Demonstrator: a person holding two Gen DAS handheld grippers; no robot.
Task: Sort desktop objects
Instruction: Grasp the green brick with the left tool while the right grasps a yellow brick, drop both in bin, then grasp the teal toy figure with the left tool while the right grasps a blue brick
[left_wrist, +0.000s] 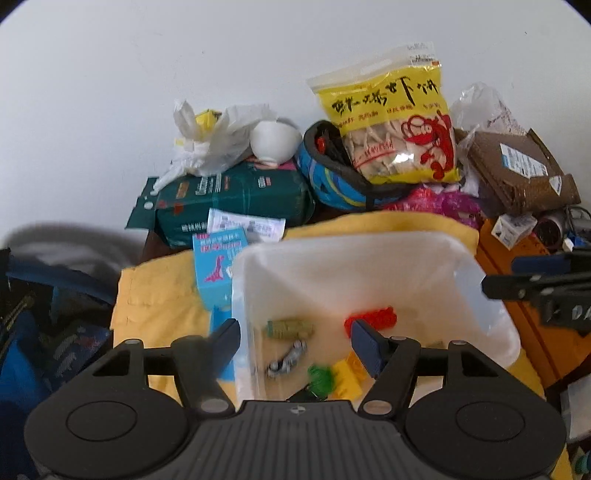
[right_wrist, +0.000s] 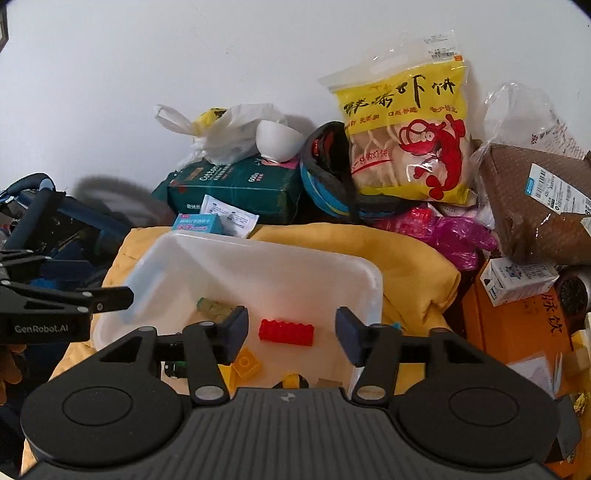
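Left gripper: my left gripper (left_wrist: 295, 341) hangs over the near end of the translucent bin (left_wrist: 491, 295), jaws spread wide, nothing between the pads.
Right gripper: my right gripper (right_wrist: 291, 330) stands about half open above the same bin (right_wrist: 369, 288), empty too; the red brick (right_wrist: 286, 332) lies on the bin floor below the gap, not gripped.
Bin contents: the red brick, yellow bricks (right_wrist: 246, 363), a green piece (left_wrist: 320, 377), a small silver toy car (left_wrist: 288, 359) and an olive toy (left_wrist: 290, 328) all lie loose inside the bin.
Handling: I judge these pieces light, rigid plastic, somewhat slick; the brick's long flat sides offer the surest pinch, the car its body sides.
Bin support: the bin rests on a yellow cloth (right_wrist: 417, 258), soft footing, so I expect it to slide if nudged.
Behind the bin: a blue box (left_wrist: 218, 266), a green tissue pack (left_wrist: 236, 199), a white bowl (left_wrist: 275, 140), a helmet (left_wrist: 332, 177) and a yellow snack bag (left_wrist: 399, 122).
Right of the bin: a brown parcel (right_wrist: 535, 206) and an orange carton (right_wrist: 517, 325).
Obstruction: the bin walls, and each gripper just beside the other.
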